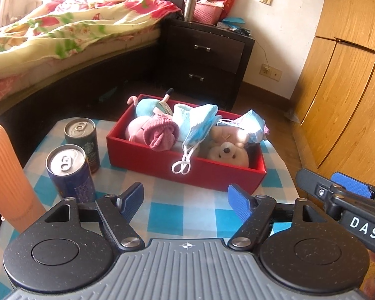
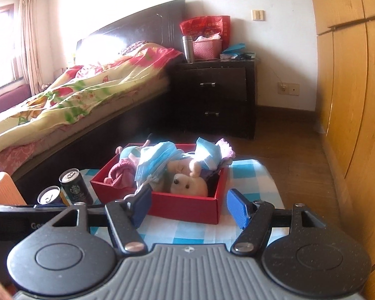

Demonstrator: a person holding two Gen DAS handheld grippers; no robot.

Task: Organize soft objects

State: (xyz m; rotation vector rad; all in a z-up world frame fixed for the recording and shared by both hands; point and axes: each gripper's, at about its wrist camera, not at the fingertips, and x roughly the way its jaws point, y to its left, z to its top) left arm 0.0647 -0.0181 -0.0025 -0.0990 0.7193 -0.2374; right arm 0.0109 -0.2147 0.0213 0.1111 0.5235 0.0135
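A red box point(image 1: 147, 156) point(image 2: 187, 207) stands on the checked table. It holds several soft things: a white plush dog point(image 1: 228, 153) point(image 2: 190, 186), a pink knit item point(image 1: 162, 131) point(image 2: 120, 173), blue face masks point(image 1: 200, 125) point(image 2: 157, 160) and a light blue plush point(image 1: 146, 106). One mask's ear loops point(image 1: 182, 165) hang over the box's front wall. My left gripper point(image 1: 186, 201) is open and empty, in front of the box. My right gripper point(image 2: 187, 207) is open and empty, near the box's front wall; it also shows in the left wrist view point(image 1: 337, 187).
Two drink cans point(image 1: 70, 172) point(image 1: 83, 140) and an orange ribbed cylinder point(image 1: 7, 175) stand left of the box on the blue-checked cloth point(image 1: 187, 215). A bed point(image 1: 62, 37), a dark nightstand point(image 1: 207, 60) and a wooden wardrobe point(image 1: 350, 87) surround the table.
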